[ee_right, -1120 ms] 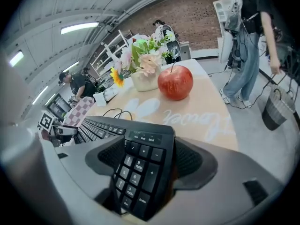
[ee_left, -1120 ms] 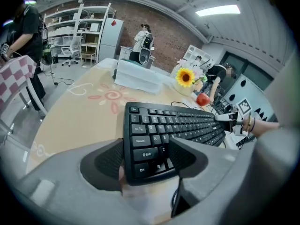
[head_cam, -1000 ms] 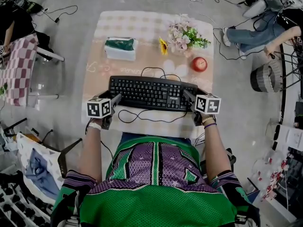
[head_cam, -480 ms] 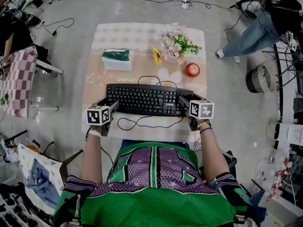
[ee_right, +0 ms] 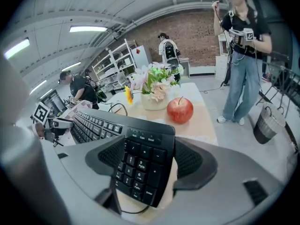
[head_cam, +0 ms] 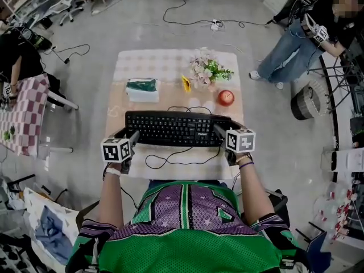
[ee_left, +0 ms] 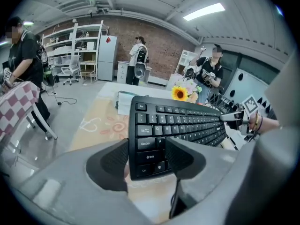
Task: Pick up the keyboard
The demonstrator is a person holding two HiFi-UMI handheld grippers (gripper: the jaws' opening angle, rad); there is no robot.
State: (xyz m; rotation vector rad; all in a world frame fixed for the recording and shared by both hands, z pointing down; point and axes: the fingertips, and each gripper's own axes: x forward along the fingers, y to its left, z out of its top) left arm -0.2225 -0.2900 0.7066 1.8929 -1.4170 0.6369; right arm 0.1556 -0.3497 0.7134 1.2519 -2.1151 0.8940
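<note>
A black keyboard (head_cam: 176, 128) hangs above the table (head_cam: 170, 67), gripped at both ends. My left gripper (head_cam: 128, 135) has the keyboard's left end between its jaws, which are closing on it; in the left gripper view the pads flank the Shift and Ctrl keys of the keyboard (ee_left: 183, 123). My right gripper (head_cam: 226, 128) is shut on the number-pad end, and the right gripper view shows that end of the keyboard (ee_right: 140, 163) clamped between the pads. The keyboard's cable (head_cam: 182, 155) loops loosely below its front edge.
A green tissue box (head_cam: 142, 89), a flower pot (head_cam: 207, 70), a sunflower (head_cam: 185, 84) and a red apple (head_cam: 226, 97) stand on the table behind the keyboard. A person (head_cam: 296, 38) stands at the right, near a grey basket (head_cam: 307, 101). A checked table (head_cam: 20, 118) is at the left.
Both grippers have risen and carried the keyboard up off the table. The person at the right has stood up and stepped closer.
</note>
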